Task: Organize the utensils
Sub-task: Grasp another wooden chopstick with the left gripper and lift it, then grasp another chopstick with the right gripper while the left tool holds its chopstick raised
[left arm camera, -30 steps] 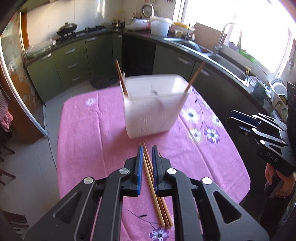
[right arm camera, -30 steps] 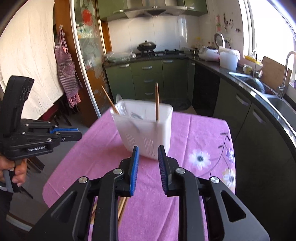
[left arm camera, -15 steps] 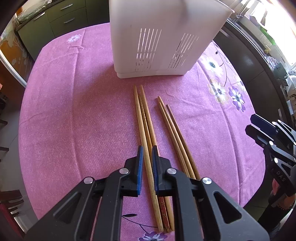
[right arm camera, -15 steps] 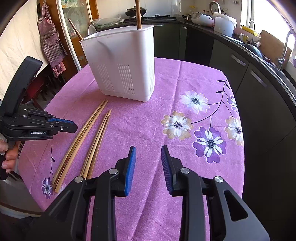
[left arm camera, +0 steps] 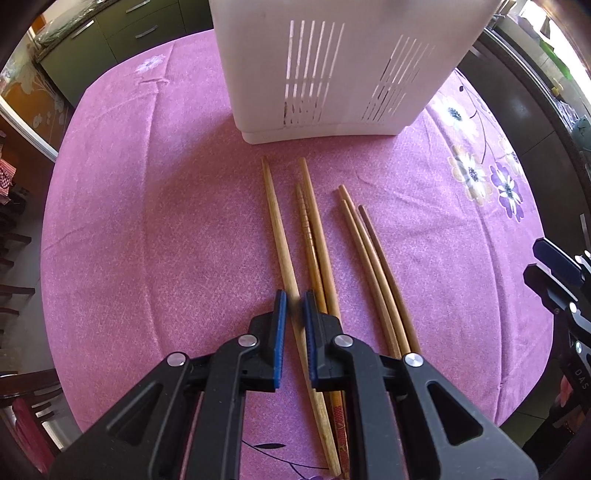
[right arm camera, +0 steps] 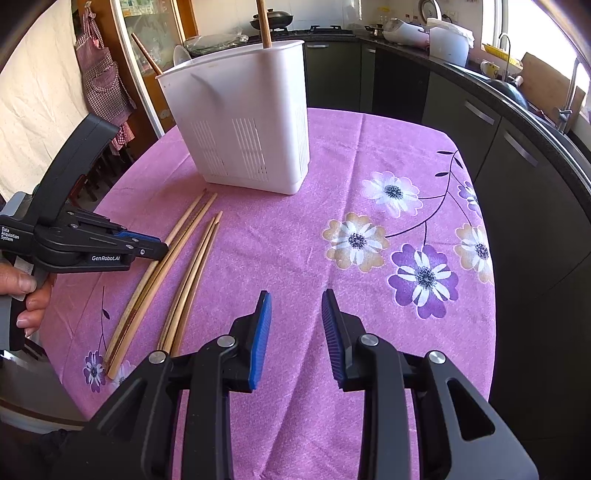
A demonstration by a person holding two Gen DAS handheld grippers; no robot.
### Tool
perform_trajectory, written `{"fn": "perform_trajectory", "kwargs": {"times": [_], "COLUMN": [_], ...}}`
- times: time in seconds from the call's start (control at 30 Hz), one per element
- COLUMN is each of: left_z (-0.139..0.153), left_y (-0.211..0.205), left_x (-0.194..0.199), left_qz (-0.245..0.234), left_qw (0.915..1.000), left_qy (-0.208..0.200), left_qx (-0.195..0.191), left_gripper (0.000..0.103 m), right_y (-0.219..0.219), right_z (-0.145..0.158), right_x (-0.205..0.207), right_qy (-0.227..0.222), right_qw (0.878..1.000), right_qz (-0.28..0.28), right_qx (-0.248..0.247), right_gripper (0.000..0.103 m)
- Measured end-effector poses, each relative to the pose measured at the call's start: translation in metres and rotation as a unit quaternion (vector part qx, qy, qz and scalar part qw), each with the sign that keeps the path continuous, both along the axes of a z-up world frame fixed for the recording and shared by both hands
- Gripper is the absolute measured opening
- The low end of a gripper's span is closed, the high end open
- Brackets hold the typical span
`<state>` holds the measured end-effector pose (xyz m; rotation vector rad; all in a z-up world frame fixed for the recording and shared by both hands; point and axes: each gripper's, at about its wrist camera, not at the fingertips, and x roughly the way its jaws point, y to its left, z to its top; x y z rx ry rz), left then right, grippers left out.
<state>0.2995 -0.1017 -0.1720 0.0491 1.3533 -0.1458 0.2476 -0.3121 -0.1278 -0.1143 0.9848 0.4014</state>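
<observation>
On the pink tablecloth (left arm camera: 155, 229), six loose chopsticks lie in two bunches just in front of the white utensil holder (left arm camera: 343, 66), which already has two chopsticks (right arm camera: 264, 22) standing in it. Left gripper (left arm camera: 294, 314) is low over the left bunch with its jaws nearly together around the leftmost chopstick (left arm camera: 280, 236); looks pinched, though motion blur hides the actual pad contact. Right gripper (right arm camera: 295, 325) hangs partly spread over bare cloth, nothing between the jaws, the right bunch (right arm camera: 192, 273) just off to its left. Risks as I see them: the grip sits near the thick end, so the long tip could droop or swivel on the lift. The neighbouring two chopsticks (left arm camera: 314, 236) lie just beside the right jaw and could get dragged or rolled. A tilted stick could also clip the holder's rim instead of dropping in.
</observation>
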Motion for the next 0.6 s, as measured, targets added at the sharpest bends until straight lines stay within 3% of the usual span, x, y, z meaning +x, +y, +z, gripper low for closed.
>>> {"fn": "perform_trajectory", "kwargs": {"times": [0.3,0.43,0.6], "left_z": [-0.002,-0.001,0.033], "left_y": [-0.013,-0.007,0.006], "left_x": [0.022,0.026,0.011], "left_qz": [0.006,0.01,0.009], "left_qw": [0.9998,0.9999,0.9986], "left_qy": [0.001,0.001,-0.05], "left_qx": [0.018,0.001,-0.015], "left_gripper": [0.01,0.007,0.007], "right_y": [0.0,-0.001,-0.002], "right_z": [-0.003,-0.004,-0.002], "right_x": [0.001,0.001,0.0], "right_qy": [0.006,0.009,0.008], "right_qw": [1.0,1.0,1.0], "right_qz": [0.002,0.003,0.002], "right_qx": [0.002,0.003,0.002], "right_gripper": [0.029,0.029,0.029]}}
